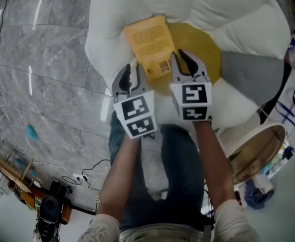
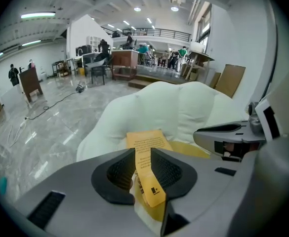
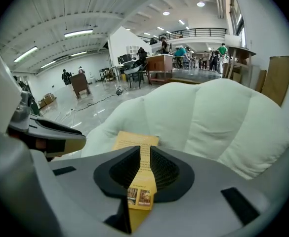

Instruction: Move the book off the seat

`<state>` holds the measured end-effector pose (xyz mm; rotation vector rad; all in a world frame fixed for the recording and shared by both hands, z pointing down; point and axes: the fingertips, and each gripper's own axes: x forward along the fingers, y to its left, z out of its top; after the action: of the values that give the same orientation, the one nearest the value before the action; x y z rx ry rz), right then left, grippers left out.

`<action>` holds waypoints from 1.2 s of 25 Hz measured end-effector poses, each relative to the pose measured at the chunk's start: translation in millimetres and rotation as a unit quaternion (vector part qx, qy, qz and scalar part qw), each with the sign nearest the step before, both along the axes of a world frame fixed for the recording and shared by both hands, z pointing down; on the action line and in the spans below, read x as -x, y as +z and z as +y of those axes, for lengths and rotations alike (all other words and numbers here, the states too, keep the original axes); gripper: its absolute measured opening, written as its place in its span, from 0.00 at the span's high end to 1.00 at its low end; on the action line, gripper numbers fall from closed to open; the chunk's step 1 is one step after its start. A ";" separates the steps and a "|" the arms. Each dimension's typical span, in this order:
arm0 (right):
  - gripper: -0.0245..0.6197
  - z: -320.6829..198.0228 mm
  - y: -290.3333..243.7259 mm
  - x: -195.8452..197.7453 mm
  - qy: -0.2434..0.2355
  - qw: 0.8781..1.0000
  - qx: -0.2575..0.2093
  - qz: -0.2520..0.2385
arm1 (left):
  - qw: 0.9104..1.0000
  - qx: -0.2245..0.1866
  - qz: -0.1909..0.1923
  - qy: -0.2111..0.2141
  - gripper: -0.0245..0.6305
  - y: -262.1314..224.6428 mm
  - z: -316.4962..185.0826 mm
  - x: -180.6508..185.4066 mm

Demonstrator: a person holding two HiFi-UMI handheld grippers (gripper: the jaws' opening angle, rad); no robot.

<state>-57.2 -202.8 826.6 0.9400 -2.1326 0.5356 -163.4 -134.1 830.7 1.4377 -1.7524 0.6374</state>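
Note:
A yellow-orange book (image 1: 150,42) lies flat on the yellow seat cushion (image 1: 200,52) of a white padded armchair (image 1: 228,14). My left gripper (image 1: 131,72) hovers at the book's near left corner and my right gripper (image 1: 181,58) at its near right edge. Both point steeply down, side by side. In the left gripper view the jaws of the left gripper (image 2: 143,154) stand a narrow gap apart, and the book (image 2: 146,142) shows through it, lying beyond them. The right gripper (image 3: 145,154) shows the same narrow gap over the book (image 3: 134,141). Neither gripper holds anything.
A grey cushion (image 1: 250,74) lies at the chair's right side. A round wooden-topped side table (image 1: 255,153) stands to the right of my legs. Grey marble floor (image 1: 46,59) spreads to the left, with cables and gear (image 1: 49,213) at the lower left.

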 end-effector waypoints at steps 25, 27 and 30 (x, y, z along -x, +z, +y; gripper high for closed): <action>0.58 5.1 167.5 -9.4 -0.009 0.978 0.201 -0.052 | 0.995 0.081 0.036 -0.040 0.62 151.3 -2.7 -18.1; 0.58 6.1 169.8 -8.2 0.000 0.973 0.222 -0.070 | 0.995 0.081 0.038 -0.045 0.62 152.7 -1.9 -16.3; 0.58 7.2 169.9 -8.4 0.006 0.971 0.227 -0.077 | 0.995 0.079 0.038 -0.051 0.60 152.9 -0.4 -15.5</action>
<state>-48.8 -195.5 996.5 0.6684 -2.0092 1.0773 -147.9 -134.4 983.5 1.2395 -1.6663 0.6445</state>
